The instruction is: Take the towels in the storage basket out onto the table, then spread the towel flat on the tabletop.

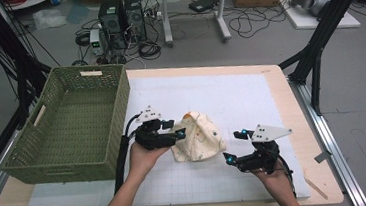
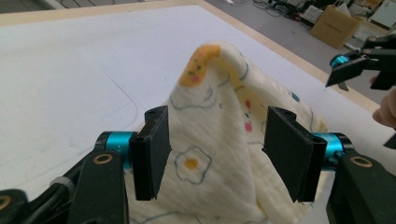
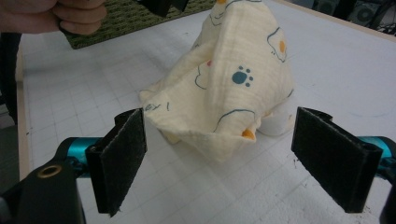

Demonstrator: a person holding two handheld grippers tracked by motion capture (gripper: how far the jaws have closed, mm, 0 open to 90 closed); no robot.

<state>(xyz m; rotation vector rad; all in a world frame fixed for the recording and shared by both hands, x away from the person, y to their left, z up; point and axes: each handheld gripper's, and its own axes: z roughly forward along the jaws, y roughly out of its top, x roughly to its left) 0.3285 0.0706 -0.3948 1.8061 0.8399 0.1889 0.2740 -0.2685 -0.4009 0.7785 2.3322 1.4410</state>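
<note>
Reaching in from the near edge of the table [image 1: 280,87], a person holds a gripper in each hand. The right gripper [image 1: 232,148] sits nearest, just right of a cream printed cloth [image 1: 197,136], its fingers [image 3: 117,158] spread wide and released, holding nothing; the cloth's near corner lies between them but apart from both. The cloth stands bunched into a peak on the white gridded mat [image 1: 231,99], mid-table. The left gripper [image 1: 175,128] meets the cloth from the left; its fingers [image 2: 152,151] are spread either side of the raised fabric, whether touching it I cannot tell. Farther left, a green woven basket [image 1: 116,109] rests on the table's left side.
</note>
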